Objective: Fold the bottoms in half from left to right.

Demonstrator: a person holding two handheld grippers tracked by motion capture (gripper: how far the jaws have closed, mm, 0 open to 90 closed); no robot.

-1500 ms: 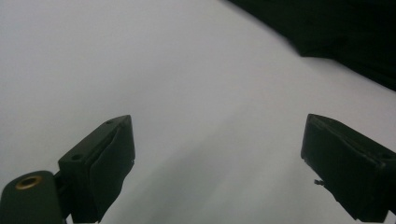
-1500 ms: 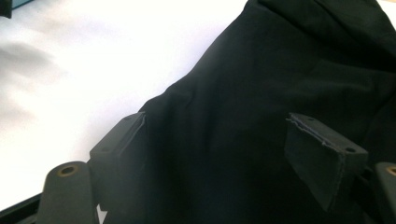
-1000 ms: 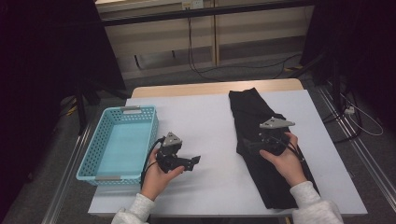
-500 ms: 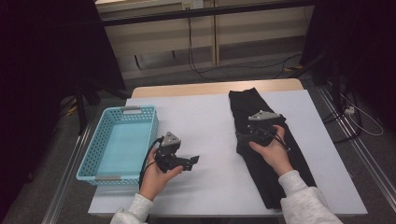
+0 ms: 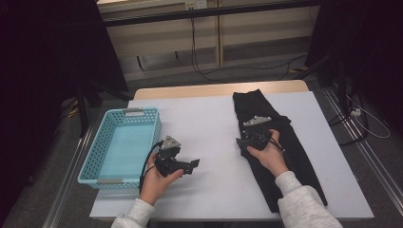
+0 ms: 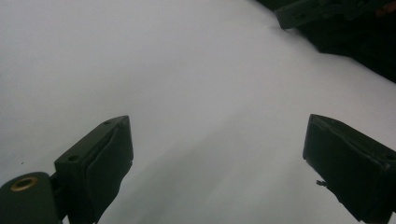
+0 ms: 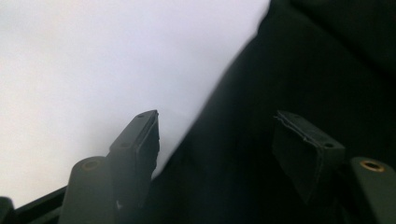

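Observation:
A long black garment point(image 5: 304, 161) lies flat along the right half of the white table point(image 5: 209, 123). My right gripper point(image 5: 242, 141) is low over the garment's left edge, about midway along it. In the right gripper view the right gripper point(image 7: 215, 114) straddles that edge, one jaw over the bare table point(image 7: 93, 56) and the other over the black cloth point(image 7: 289, 60). Its jaws have just been closing and still stand apart, with the edge between them and no pad pressing. My left gripper point(image 5: 194, 165) is open over bare table beside the basket; in its own view point(image 6: 218, 120) nothing lies between the jaws.
A light blue plastic basket point(image 5: 154, 137) sits at the table's left side, with nothing inside. Beyond the far table edge are floor, cables and dark stands. The left gripper view catches the right gripper point(image 6: 303, 11) on the black cloth point(image 6: 364, 46) at the top right.
My right hand has moved left and down across the garment to its left edge, and its jaws have narrowed. The left hand has stayed where it was.

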